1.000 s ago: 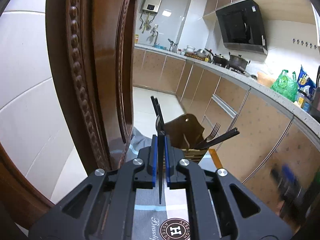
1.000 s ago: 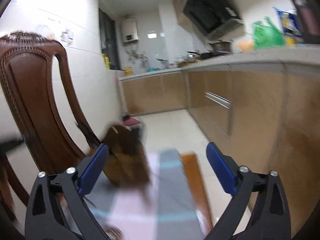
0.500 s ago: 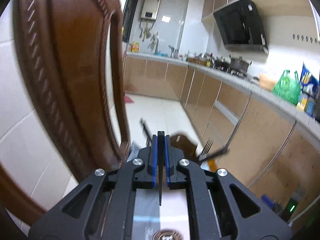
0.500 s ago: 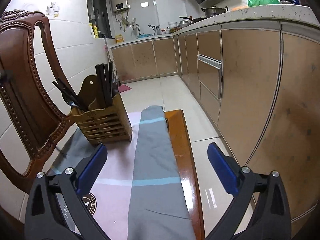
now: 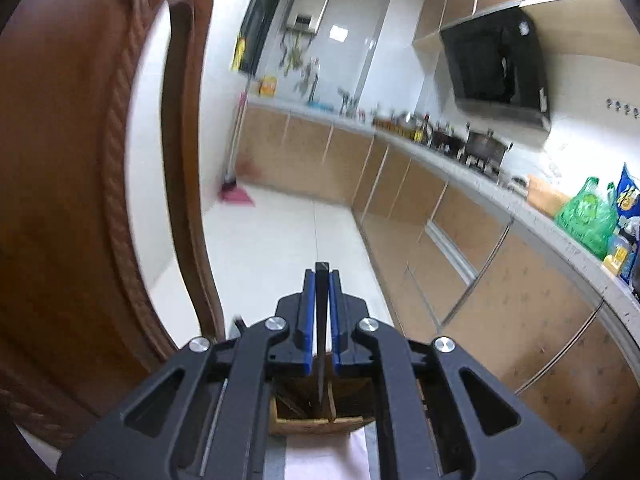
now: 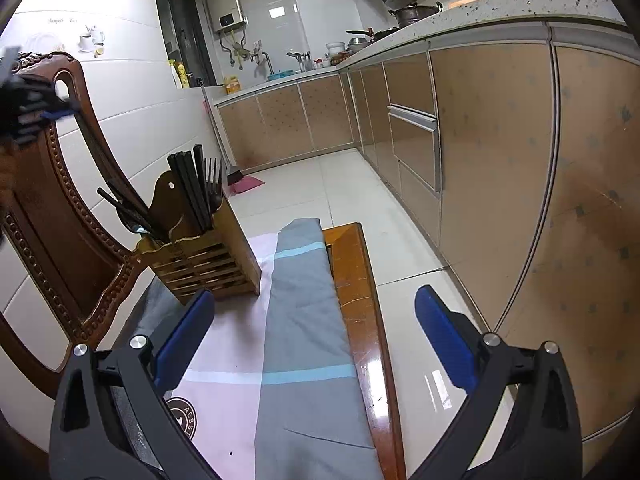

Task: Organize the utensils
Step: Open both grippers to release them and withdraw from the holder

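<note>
We have the left hand-held gripper (image 5: 320,312) clamped tight on a thin dark utensil (image 5: 321,360), its blue pads pressed against both flat sides and the slender stem running down between them toward the wooden utensil holder (image 5: 316,420) that shows just below the jaws. What kind of utensil it is we cannot tell, since only its edge shows. The right hand-held gripper (image 6: 316,344) stands wide apart with nothing between its pads, hovering over the grey and pink cloth (image 6: 304,320) that covers the desk (image 6: 352,280). From that side the holder (image 6: 200,264) sits on the cloth toward the far left corner of the desk, close against the carved wooden chair (image 6: 60,220), already crowded with black chopsticks (image 6: 188,184) and a fork (image 6: 214,178). To do this step well, we judge that we should keep the utensil upright, line its lower end over a compartment with free room, and lower it straight so it does not snag the upright handles. We should let go only once it rests inside. The free gripper could steady the holder if it tips.
</note>
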Tool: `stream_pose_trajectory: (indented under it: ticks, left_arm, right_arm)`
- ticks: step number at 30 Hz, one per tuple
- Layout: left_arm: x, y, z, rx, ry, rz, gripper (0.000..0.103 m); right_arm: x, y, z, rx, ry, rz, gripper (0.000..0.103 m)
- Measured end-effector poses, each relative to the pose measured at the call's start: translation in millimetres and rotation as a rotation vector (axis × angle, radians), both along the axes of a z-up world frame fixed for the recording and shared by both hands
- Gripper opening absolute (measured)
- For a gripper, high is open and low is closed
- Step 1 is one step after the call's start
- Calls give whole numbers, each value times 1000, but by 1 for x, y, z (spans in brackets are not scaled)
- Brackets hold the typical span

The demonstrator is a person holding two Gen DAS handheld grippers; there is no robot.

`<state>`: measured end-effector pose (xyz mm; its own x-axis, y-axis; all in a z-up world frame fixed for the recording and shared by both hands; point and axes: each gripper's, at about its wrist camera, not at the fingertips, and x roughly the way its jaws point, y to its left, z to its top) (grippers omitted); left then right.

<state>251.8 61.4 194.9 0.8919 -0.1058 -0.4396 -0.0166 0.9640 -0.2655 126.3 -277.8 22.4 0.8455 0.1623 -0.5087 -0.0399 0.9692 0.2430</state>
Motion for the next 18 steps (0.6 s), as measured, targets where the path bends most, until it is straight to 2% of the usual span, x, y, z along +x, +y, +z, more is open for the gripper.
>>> stream_pose_trajectory:
  ticks: [2,3,4,5,6,8,9,12,14,16,18]
  left_arm:
    - [11,-1,-31,-9,76,-24,7]
    - [9,-1,-45,-1,99,-23,13]
    - [5,-1,-56,1,118,-23,37]
    - [-7,-1,-68,-6,130,-25,54]
    - [-19,-1,-75,-3,130,-23,75]
    - [-56,-5,-94,46,130,-29,82]
    - [-69,-6,-101,66,138,-34,90]
    - [-124,-4,-133,121,177,-5,98]
    - [-147,-8,-148,144,245,13,98]
    - [-164,-16,-153,175,248,2,98]
    - [-179,-28,-153,242,225,5,98]
  right_arm:
    - [1,2,-1,-8,2,7,98]
    - [2,3,-1,-11,5,11,98]
    - [2,4,-1,-14,6,14,98]
    - [3,6,-2,-19,9,19,98]
    - [4,7,-2,-22,13,22,98]
    - [4,10,-3,-26,18,30,98]
    - [4,12,-3,-29,18,34,98]
    - [1,20,-2,-47,23,51,98]
    - [-3,27,-1,-64,22,63,98]
    - [-9,35,1,-90,24,74,98]
    - [-20,43,5,-113,25,81,98]
